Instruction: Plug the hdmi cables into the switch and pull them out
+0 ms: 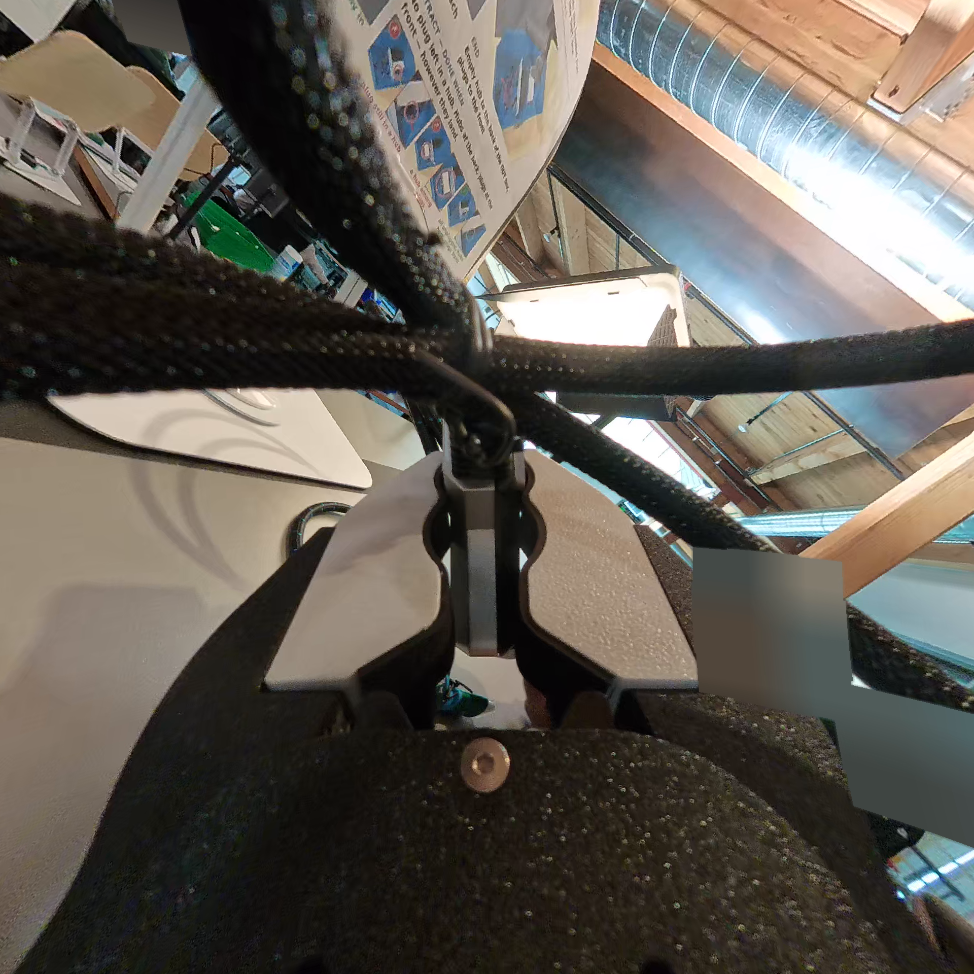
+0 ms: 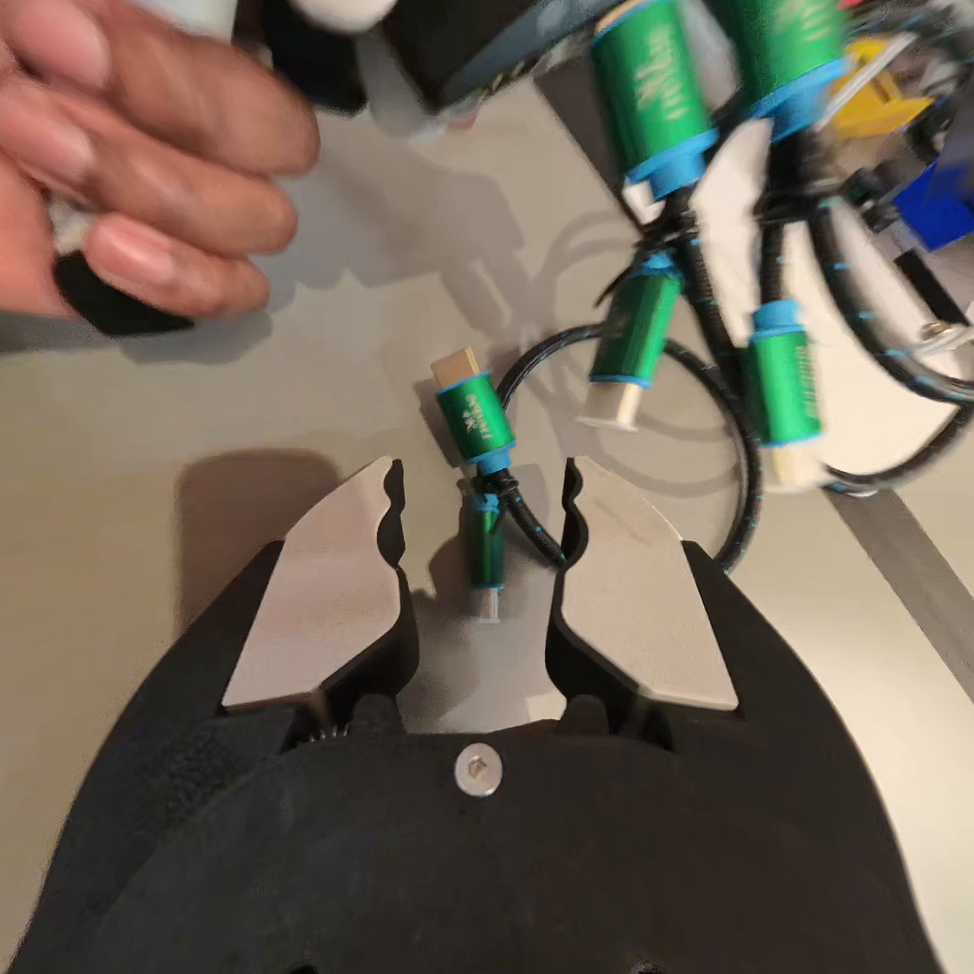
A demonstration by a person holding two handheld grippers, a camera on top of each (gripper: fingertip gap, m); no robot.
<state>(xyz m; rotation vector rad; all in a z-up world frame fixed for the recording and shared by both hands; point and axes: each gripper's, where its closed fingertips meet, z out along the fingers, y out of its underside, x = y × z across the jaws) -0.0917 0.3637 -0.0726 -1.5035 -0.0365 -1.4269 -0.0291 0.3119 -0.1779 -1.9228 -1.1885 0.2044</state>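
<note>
Black, speckled gripper bodies fill the bottom of both wrist views. On the left gripper (image 1: pixel 480 506) the jaws are closed on a dark grey metal block (image 1: pixel 477 574), both pads pressed to its sides; the block's long axis runs along the fingers, and black braided cables (image 1: pixel 211 327) fan out from its far end across the view, towards a printed instruction sheet (image 1: pixel 464 105) and a ceiling duct (image 1: pixel 790 137).

On the right gripper (image 2: pixel 482 506) the jaws stand wide open, gripping nothing. Between them, on the grey worktop (image 2: pixel 132 527), lies a slim green plug (image 2: pixel 487 543), its long axis in line with the fingers and its metal tip pointing back at the camera; clear gaps separate it from both pads. Its braided cable (image 2: pixel 532 527) runs to the right pad, and contact there is unclear. Just beyond the fingertips a larger green connector (image 2: pixel 474 416) with blue collars lies tilted, gold tip pointing away and left. Further green connectors (image 2: pixel 648 105) hang blurred at upper right, above the worktop. A person's hand (image 2: pixel 147 158) hovers at upper left, well apart from the plugs. No container is visible.
</note>
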